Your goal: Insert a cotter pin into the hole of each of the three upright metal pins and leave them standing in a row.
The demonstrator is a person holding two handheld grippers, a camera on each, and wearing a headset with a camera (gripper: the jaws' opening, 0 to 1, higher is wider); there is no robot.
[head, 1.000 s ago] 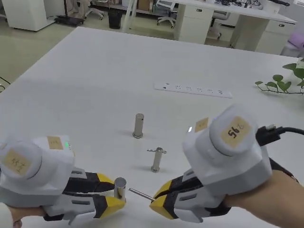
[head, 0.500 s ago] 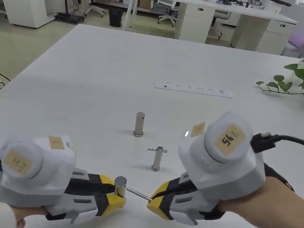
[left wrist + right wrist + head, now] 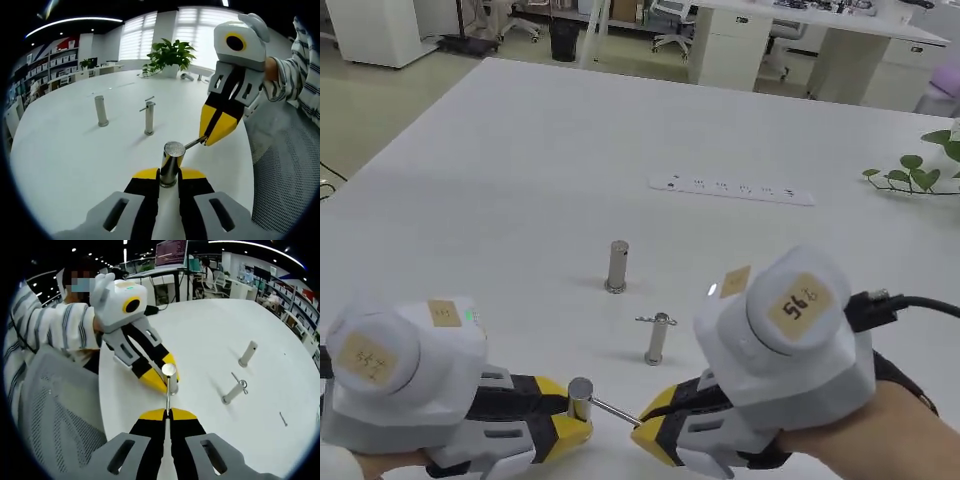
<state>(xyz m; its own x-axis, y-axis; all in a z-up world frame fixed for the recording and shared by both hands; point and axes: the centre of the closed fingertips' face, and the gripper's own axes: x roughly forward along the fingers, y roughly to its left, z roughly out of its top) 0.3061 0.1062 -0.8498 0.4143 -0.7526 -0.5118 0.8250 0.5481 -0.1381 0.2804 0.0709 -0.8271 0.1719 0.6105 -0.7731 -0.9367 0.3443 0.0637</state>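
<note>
Insertion step, likely second of three: left gripper (image 3: 570,415) fingers clamp metal pin (image 3: 171,162) by surface's (image 3: 520,150) near edge; right gripper (image 3: 646,422) fingers pinch cotter pin (image 3: 615,410), tip at its hole. Next: level push through.

1. The bench (image 3: 520,170) is showing a smooth, matt white top.
2. The held pin (image 3: 171,167) and the cotter pin (image 3: 613,409) are gleaming as bare grey metal.
3. The left claw (image 3: 570,410) and right claw (image 3: 643,421) are wearing smooth white plastic shells.

Ahead: bare upright pin (image 3: 617,266), cottered pin (image 3: 657,340) in way; power strip (image 3: 732,189) beyond; table (image 3: 500,170) open at left.
</note>
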